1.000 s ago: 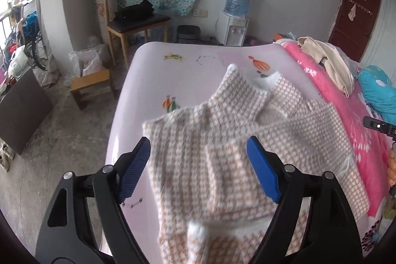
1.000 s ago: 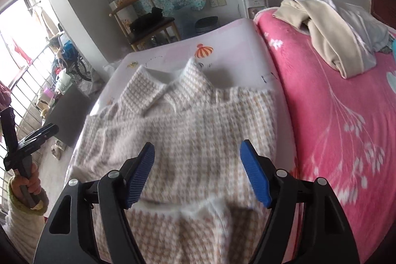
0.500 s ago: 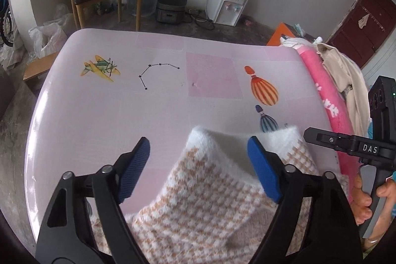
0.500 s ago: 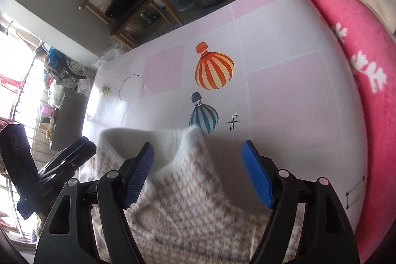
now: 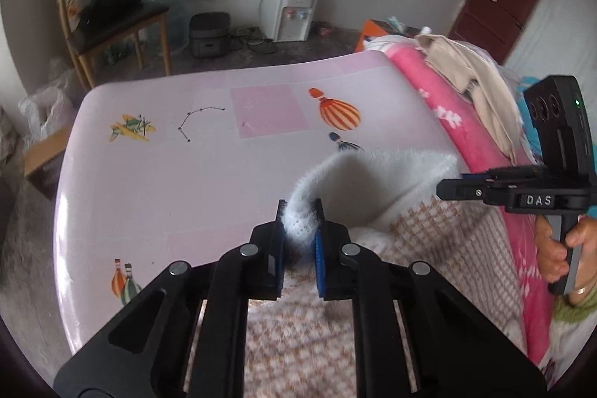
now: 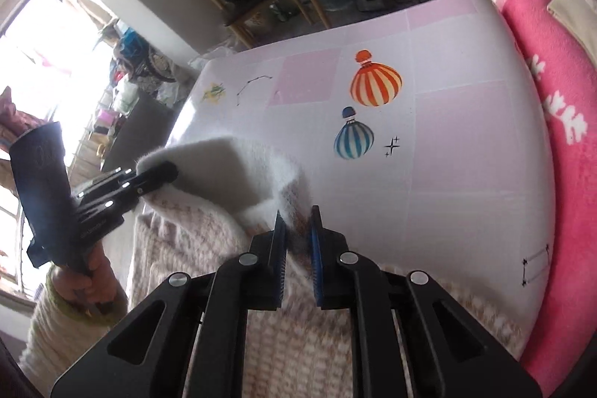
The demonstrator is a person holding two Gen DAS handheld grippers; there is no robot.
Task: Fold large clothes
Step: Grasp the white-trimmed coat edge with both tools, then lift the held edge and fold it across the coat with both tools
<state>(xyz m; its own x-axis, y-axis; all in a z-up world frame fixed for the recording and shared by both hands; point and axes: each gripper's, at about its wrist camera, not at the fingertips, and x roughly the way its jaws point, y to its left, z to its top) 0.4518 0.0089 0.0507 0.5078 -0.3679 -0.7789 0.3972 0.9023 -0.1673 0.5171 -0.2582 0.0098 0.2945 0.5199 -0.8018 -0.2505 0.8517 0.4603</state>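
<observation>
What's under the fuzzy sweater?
The sweater lies on a pink sheet printed with balloons. Its white edge is pinched up by the left gripper and the right gripper. Anything beneath the rest is covered.

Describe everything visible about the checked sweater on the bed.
The fuzzy knit sweater with a tan-and-white check has a plain white ribbed edge. It lies on the pale pink printed bed sheet, its white edge lifted off the sheet. The left gripper and the right gripper each pinch that edge, holding it open between them.
</observation>
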